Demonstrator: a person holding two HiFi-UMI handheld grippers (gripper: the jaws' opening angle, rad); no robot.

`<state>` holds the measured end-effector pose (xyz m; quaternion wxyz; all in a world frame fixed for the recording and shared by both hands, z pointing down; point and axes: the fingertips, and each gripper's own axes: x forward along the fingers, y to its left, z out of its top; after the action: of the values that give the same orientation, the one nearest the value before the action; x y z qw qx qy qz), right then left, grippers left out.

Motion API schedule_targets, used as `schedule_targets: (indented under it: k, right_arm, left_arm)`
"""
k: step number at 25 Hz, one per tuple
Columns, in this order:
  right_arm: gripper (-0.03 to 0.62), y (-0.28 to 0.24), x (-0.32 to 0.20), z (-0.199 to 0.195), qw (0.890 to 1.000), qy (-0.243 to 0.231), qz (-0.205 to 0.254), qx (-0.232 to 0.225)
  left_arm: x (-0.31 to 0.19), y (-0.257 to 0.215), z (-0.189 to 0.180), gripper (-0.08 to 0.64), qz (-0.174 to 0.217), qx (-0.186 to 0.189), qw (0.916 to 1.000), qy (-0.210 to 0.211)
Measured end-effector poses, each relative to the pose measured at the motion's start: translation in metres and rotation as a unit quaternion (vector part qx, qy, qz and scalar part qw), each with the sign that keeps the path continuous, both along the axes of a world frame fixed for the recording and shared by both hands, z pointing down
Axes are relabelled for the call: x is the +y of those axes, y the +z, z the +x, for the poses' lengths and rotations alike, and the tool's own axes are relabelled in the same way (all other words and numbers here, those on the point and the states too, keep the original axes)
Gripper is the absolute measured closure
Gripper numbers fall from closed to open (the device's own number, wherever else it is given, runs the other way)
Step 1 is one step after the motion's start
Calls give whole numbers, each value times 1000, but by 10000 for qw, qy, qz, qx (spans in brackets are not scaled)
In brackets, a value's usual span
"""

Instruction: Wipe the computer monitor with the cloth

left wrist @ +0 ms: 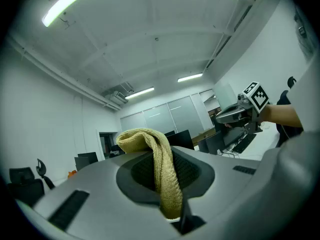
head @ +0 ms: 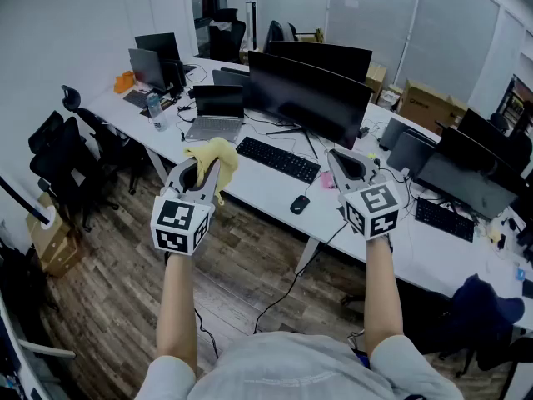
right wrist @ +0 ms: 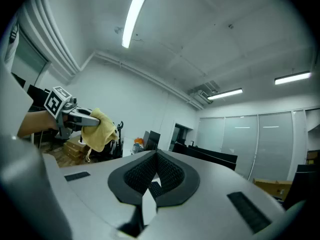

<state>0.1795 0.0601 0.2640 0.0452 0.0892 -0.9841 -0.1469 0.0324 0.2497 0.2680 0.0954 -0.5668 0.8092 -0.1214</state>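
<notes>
Held over the near edge of the white desk [head: 255,195], the left gripper [head: 202,172] clamps a yellow cloth [head: 216,157], well short of the monitor [head: 308,100]; the right gripper [head: 340,160] is closed on nothing. A keyboard [head: 277,158] and mouse [head: 300,204] lie between, with a laptop [head: 215,112] to the left

In front of the black monitor [head: 308,98] I see the pale yellow cloth [head: 220,152] in my grey left claw [head: 201,172]. That claw and my grey right claw [head: 340,160] carry cubes with black-and-white square markers. Under the monitor the counter [head: 258,187] is white, the floor [head: 241,257] brown wood-grain.
</notes>
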Motion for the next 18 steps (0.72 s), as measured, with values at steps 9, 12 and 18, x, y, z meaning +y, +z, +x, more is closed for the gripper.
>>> schedule_targets:
  k: [9,12,18]
  right_arm:
    - [568,12,12,-19,9998,133,-86,-72]
    - [568,19,16,-24,9996,223,-169,-26]
    - [568,26,27,-47,9995,181,-251,33]
  left_arm:
    - [15,16,-19,495,-103,-109,9998,106]
    - [26,22,-30,495,-132,-119,9998,121]
    - [37,30,-59,495,-164,-78,9998,83]
